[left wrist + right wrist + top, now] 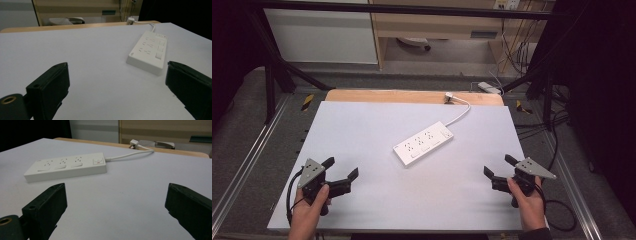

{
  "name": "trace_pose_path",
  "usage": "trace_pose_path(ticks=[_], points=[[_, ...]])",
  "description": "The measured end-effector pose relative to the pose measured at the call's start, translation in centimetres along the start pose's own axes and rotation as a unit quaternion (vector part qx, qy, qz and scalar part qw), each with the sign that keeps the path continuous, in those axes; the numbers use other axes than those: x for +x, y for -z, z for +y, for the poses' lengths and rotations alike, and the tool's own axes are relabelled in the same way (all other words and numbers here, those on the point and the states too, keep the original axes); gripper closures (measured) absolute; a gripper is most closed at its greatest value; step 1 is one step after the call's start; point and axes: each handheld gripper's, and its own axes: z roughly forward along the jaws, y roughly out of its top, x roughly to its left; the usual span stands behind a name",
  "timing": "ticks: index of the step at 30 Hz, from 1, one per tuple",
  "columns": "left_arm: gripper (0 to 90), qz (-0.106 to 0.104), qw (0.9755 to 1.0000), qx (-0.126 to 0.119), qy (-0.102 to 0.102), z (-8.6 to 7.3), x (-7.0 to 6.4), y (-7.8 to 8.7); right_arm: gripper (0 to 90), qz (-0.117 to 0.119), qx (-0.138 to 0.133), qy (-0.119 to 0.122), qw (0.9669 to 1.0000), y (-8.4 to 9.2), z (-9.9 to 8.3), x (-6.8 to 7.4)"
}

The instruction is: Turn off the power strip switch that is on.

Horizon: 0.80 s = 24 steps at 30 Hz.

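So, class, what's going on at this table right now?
A person holds a two-jaw gripper in each hand above the near edge of a white table. The left gripper and the right gripper both have their jaws wide open and hold nothing. A white power strip lies flat in the middle, untouched, its cable running to a plug at the far edge.

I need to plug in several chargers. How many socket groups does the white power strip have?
3. They sit in a row along the power strip at the middle of the table, running from its near end up to the switch at the cable end. None seems hidden.
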Motion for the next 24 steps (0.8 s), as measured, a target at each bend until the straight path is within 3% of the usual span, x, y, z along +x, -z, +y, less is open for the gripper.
trace_pose_path(ticks=[9, 12, 17, 21, 24], points=[[5.6, 0.000, 1.0000, 0.002, -0.001, 0.01, -0.01, -0.05, 3.3, -0.006, -0.001, -0.006, 1.0000, 0.21, -0.03, -0.15], [5.4, 0.001, 1.0000, 0.000, 0.000, -0.01, 0.01, 0.02, 3.0, -0.015, -0.012, -0.014, 0.9997, 0.35, 0.14, -0.35], [5.5, 0.001, 1.0000, 0.003, 0.003, -0.04, 0.05, 0.00, 2.5, -0.027, -0.007, -0.019, 0.9994, 0.42, 0.10, -0.36], [5.4, 0.000, 1.0000, 0.006, 0.001, -0.07, 0.03, -0.10, 2.4, -0.024, -0.014, -0.019, 0.9994, 0.44, 0.26, -0.20], [5.6, 0.003, 0.9999, 0.014, 0.001, -0.23, -0.01, -0.31, 2.2, -0.009, -0.025, -0.046, 0.9986, 0.42, 0.48, -0.01]])
